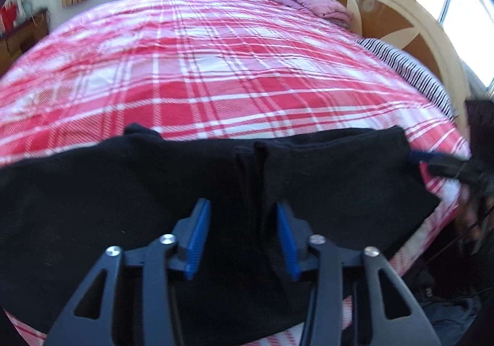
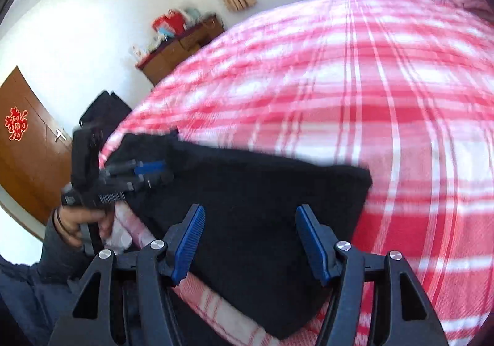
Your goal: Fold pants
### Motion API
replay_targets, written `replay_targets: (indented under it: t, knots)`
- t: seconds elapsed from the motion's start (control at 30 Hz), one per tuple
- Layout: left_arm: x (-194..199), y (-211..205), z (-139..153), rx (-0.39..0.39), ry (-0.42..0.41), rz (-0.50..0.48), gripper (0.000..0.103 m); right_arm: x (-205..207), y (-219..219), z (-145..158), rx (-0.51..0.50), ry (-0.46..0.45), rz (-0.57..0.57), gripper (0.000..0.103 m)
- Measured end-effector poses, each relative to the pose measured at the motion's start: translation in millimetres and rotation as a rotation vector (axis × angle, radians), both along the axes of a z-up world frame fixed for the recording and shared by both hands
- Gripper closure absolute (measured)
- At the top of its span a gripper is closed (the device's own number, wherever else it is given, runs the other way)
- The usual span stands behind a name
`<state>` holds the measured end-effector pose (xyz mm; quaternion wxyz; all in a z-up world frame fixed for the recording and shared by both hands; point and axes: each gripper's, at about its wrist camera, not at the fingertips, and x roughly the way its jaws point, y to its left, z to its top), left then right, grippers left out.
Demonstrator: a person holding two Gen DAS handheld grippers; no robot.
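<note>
Black pants lie folded along the near edge of a bed, and show in the right wrist view too. My left gripper hovers over the pants with its blue-padded jaws apart and nothing between them. It also shows in the right wrist view, held by a hand at the pants' left end. My right gripper is open above the pants' near side. It shows at the right edge of the left wrist view, its tips next to the pants' far right corner.
The bed has a red and white plaid cover. A folded pink quilt and a striped pillow lie by the cream headboard. A wooden cabinet and a brown door stand to the left.
</note>
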<state>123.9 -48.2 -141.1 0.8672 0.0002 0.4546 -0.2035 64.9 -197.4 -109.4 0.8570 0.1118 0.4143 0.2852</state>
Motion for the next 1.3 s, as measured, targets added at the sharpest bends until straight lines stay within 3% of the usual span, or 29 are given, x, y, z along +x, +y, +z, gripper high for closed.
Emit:
replay_targets:
  t: [0.07, 0.17, 0.23, 0.33, 0.5, 0.63, 0.77, 0.93, 1.03, 1.17, 1.3]
  knots:
    - [-0.3, -0.1, -1.1, 0.007, -0.001, 0.000, 0.054, 10.1, -0.7, 5.6, 0.008, -0.021, -0.015, 0.038]
    - [-0.9, -0.1, -1.2, 0.017, -0.007, -0.002, 0.053, 37.8, 0.1, -12.0, -0.046, 0.044, -0.086, 0.036]
    - [-1.1, 0.1, -1.0, 0.019, -0.007, -0.002, 0.050, 51.6, -5.1, -28.4, -0.022, 0.099, -0.108, 0.036]
    - [-1.5, 1.2, 0.6, 0.021, -0.006, 0.003, 0.047, 47.9, -5.4, -20.4, -0.013, 0.074, -0.105, 0.036]
    - [3.6, 9.9, 16.0, 0.057, -0.031, 0.009, 0.047, 30.2, -1.8, 0.4, 0.008, -0.046, -0.107, 0.036]
    - [15.7, 48.3, 38.3, 0.084, -0.073, 0.102, 0.045, 20.0, 5.3, 9.6, 0.035, -0.105, -0.099, 0.036]
    - [25.7, 101.3, 53.0, 0.086, -0.090, 0.221, 0.039, 11.8, 15.2, 10.5, -0.008, -0.138, -0.108, 0.036]
    - [16.9, 178.1, 52.0, 0.213, -0.114, 0.382, 0.037, -0.8, 16.5, 10.4, -0.053, -0.203, -0.142, 0.036]
    - [3.7, 227.3, 37.6, 0.188, -0.078, 0.472, 0.037, -4.7, 6.5, 8.3, -0.065, -0.220, -0.217, 0.036]
    - [-3.3, 262.9, 23.7, 0.177, -0.049, 0.518, 0.037, -0.7, -13.5, 2.9, -0.015, -0.182, -0.306, 0.036]
    - [-2.6, 278.1, 12.2, 0.101, -0.012, 0.521, 0.054, 0.5, -28.4, -5.6, 0.012, -0.141, -0.367, 0.036]
